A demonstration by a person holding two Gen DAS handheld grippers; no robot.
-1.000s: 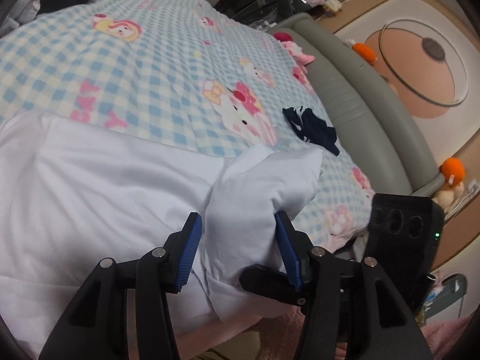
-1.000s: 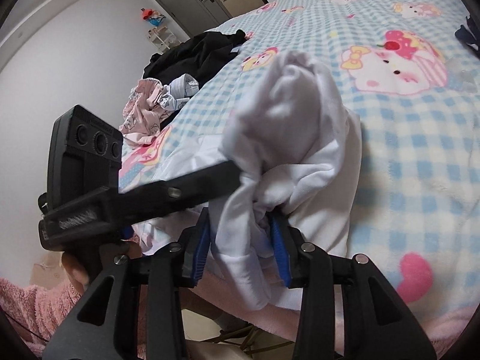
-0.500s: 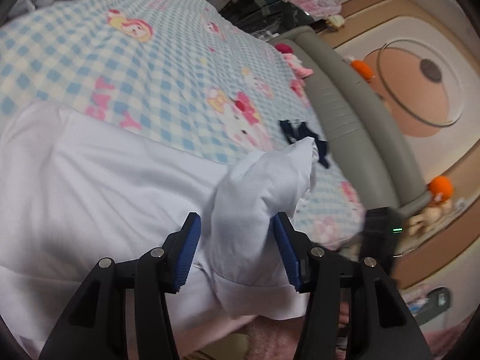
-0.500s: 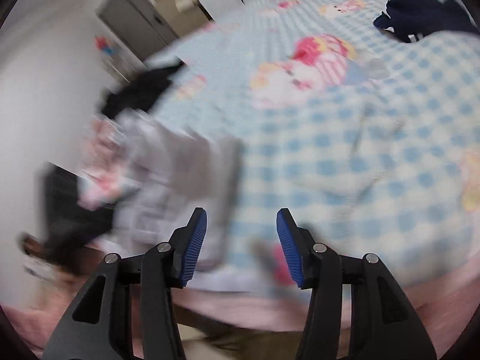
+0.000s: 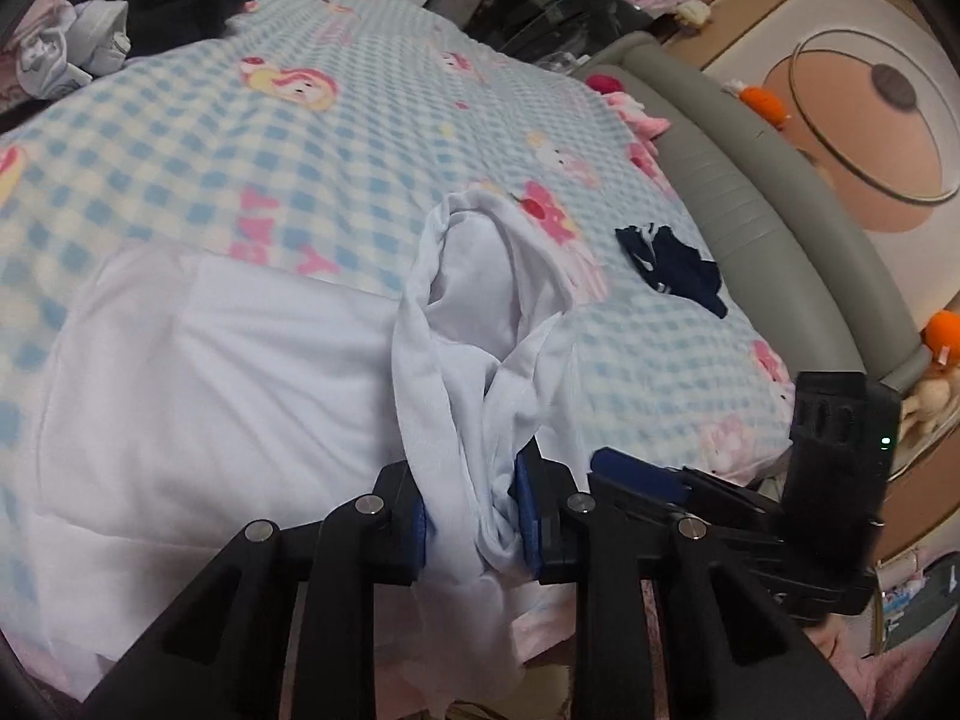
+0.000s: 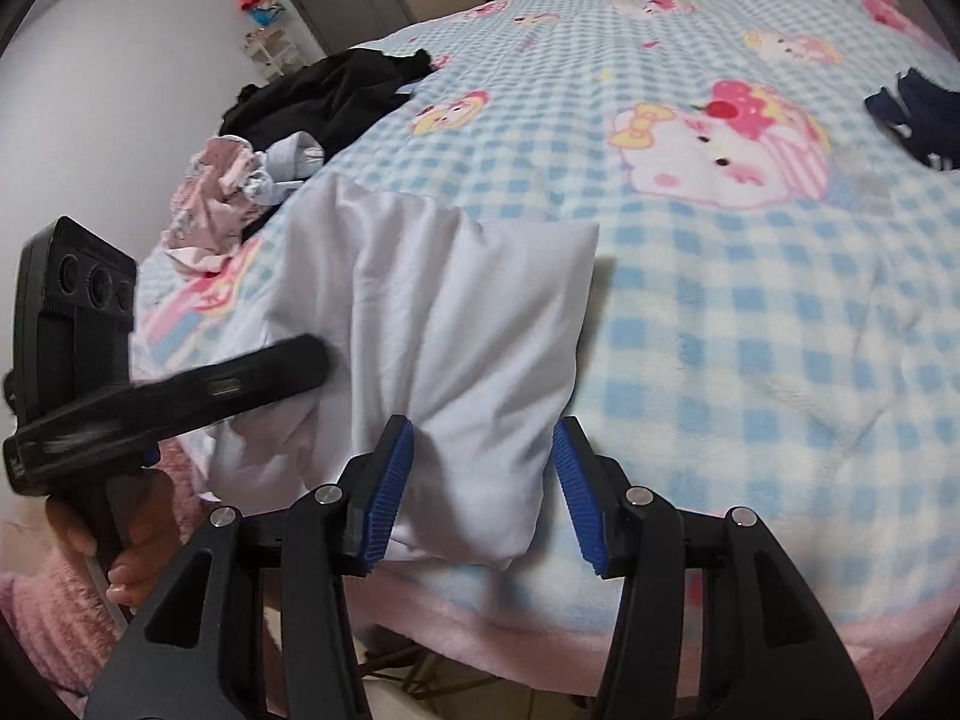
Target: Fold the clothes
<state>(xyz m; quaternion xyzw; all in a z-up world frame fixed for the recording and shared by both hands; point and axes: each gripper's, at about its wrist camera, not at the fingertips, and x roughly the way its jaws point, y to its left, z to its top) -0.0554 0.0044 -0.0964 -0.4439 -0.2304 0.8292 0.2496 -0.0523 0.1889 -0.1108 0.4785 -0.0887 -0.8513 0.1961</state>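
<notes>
Blue-and-white checked fleece with pink cartoon kittens covers the bed, and the soft white cotton garment I am folding lies spread along its near edge, close to the pink trim.

My left tongs are clamped on a bunched hem of that garment, the cloth rising from between the blue pads in a twisted loop that flops forward onto the blanket. My right tongs stand with their jaws wide apart; the folded white flap lies between them, and I cannot tell whether either pad touches it. Nothing is gripped on that side.

As I judge it, the step in hand is bringing this side flap across the body of the garment. To do it well I would first shake the twist out of the loop, since a roped-up hem will leave a lump under the fold. I would then take a second pinch with the right tongs at the flap's free corner, so both ends travel level and the crease runs straight, parallel with the bed's near edge. Fleece drags on cotton, so the cloth wants lifting clear rather than sliding.

Toward the far left corner sits a heap of dark and pink clothes; a small navy garment lies near the grey padded headboard side.
</notes>
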